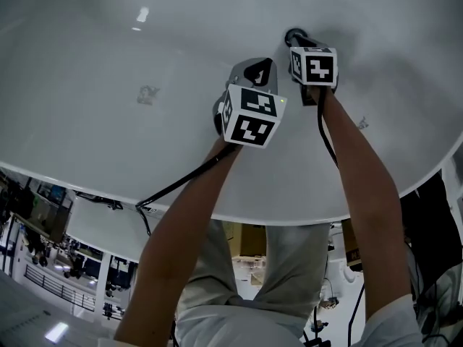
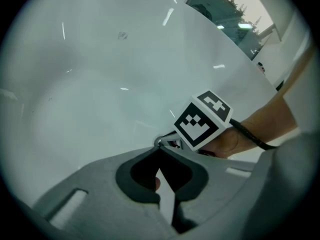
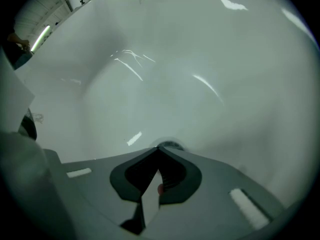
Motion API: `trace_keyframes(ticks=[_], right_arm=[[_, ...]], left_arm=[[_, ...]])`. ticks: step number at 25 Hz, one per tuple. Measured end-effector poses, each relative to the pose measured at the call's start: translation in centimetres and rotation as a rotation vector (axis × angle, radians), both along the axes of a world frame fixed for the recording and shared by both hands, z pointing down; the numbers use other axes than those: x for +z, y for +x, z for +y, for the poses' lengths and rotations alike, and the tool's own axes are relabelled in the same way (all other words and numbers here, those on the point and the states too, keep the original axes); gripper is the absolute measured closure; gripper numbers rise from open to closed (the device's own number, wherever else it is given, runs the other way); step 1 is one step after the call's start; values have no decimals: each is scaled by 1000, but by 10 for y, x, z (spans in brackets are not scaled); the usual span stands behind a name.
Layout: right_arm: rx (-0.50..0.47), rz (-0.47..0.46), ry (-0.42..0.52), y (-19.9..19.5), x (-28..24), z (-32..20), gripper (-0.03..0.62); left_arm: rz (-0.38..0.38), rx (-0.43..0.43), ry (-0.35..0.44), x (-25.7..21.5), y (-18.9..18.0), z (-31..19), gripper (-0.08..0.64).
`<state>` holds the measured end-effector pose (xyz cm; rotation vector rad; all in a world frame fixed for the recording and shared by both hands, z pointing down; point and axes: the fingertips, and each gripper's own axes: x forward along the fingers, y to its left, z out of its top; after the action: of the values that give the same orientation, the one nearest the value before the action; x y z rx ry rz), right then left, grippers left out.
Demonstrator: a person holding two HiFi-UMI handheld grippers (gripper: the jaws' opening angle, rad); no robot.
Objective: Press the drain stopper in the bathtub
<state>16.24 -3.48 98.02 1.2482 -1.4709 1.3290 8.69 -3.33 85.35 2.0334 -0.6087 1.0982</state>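
Drain stopper (image 1: 295,35) set in the floor of the white bathtub (image 1: 108,92), a dark round ring directly under the tip of the right tool (image 1: 300,43). Clenched, that one: jaws pressed together with nothing between them, tip at the stopper's near edge, actual contact not clear. Just beside it, the left tool (image 1: 257,69), likewise clenched and empty, over bare tub floor and pointing toward the same spot. Forearms (image 1: 362,165) stretched in over the tub's rim.
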Motion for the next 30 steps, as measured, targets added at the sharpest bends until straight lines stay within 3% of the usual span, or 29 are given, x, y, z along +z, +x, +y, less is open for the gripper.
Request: trace_keyframes(ticks=[7, 12, 30], right_arm=[[-3, -37, 75, -10, -46, -35, 587], [55, -52, 132, -3, -84, -49, 588], [101, -50, 320, 8, -254, -65, 588]], left_arm=[[18, -13, 15, -33, 3, -12, 561], [33, -20, 38, -61, 4, -27, 560], [86, 5, 119, -193, 3, -56, 560]])
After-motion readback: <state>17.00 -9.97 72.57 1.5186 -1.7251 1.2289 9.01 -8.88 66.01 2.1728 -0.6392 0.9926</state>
